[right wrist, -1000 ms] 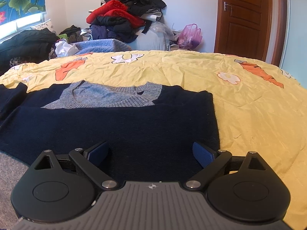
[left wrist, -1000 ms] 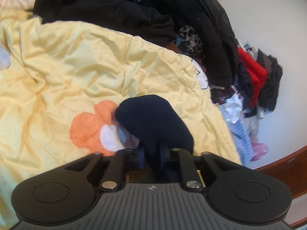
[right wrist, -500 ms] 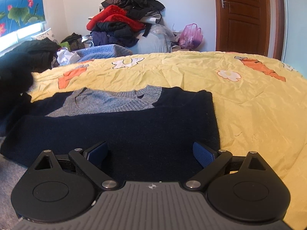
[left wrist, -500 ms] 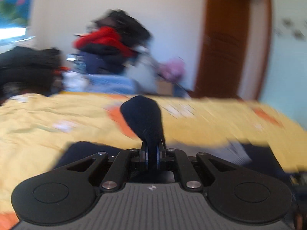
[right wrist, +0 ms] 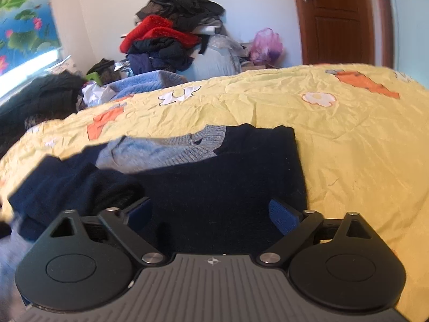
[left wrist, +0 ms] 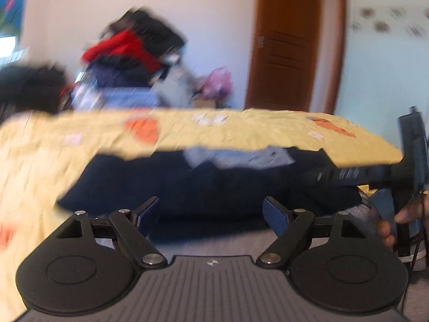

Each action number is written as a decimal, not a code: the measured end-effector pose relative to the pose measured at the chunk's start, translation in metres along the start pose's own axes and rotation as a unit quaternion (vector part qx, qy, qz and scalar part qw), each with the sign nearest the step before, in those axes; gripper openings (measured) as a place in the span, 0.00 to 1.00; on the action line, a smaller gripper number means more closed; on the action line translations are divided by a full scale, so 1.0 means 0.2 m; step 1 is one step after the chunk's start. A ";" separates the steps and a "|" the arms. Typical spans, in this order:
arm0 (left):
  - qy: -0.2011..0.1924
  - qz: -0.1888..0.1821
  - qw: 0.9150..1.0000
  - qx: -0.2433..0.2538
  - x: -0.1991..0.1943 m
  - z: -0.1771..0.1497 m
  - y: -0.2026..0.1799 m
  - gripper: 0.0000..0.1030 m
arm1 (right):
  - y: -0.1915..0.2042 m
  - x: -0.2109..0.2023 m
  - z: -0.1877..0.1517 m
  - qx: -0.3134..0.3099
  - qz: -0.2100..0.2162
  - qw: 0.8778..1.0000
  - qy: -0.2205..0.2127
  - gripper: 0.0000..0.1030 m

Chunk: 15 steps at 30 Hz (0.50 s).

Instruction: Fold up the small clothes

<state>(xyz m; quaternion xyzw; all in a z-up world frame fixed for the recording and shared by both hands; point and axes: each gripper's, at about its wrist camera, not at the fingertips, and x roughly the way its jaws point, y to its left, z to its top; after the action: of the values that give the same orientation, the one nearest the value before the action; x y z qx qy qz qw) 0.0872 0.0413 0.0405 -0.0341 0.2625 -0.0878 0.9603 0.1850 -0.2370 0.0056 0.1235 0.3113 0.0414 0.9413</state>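
A small navy sweater (right wrist: 219,182) with a grey collar (right wrist: 166,150) lies flat on the yellow bedspread (right wrist: 348,139). Its left sleeve (right wrist: 69,185) lies folded over the body. My right gripper (right wrist: 211,214) is open and empty, low over the sweater's near hem. The left wrist view is blurred: the sweater (left wrist: 187,185) shows ahead of my left gripper (left wrist: 211,214), which is open and empty. The right gripper's body (left wrist: 410,161) and a hand show at that view's right edge.
A heap of red, black and blue clothes (right wrist: 171,37) is piled against the far wall. Dark garments (right wrist: 40,99) lie at the bed's left side. A pink bag (right wrist: 265,43) and a wooden door (right wrist: 337,18) stand at the back right.
My left gripper carried the navy sleeve from the left across the sweater, then opened and let it go. The sleeve now lies folded on the body. The right gripper stayed open.
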 end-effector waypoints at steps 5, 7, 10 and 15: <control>0.049 0.022 0.998 -0.044 0.01 -0.14 0.08 0.81 | 0.19 0.02 0.04 0.042 0.100 0.993 0.051 0.85; 0.054 0.027 0.998 -0.036 0.02 -0.18 0.08 0.81 | 0.29 0.09 0.05 0.021 0.095 0.992 0.083 0.78; 0.064 0.035 0.997 -0.038 0.03 -0.18 0.08 0.81 | 0.41 0.17 0.03 -0.002 0.089 0.990 0.107 0.55; 0.063 0.036 0.997 -0.035 0.02 -0.20 0.08 0.81 | 0.41 0.16 0.08 0.028 0.087 0.991 0.097 0.20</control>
<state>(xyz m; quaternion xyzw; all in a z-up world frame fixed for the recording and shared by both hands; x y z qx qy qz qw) 0.0736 0.0557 0.0021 -0.0523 0.3269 -0.0464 0.9425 0.2198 -0.1566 0.0197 0.1715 0.3900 0.1261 0.8959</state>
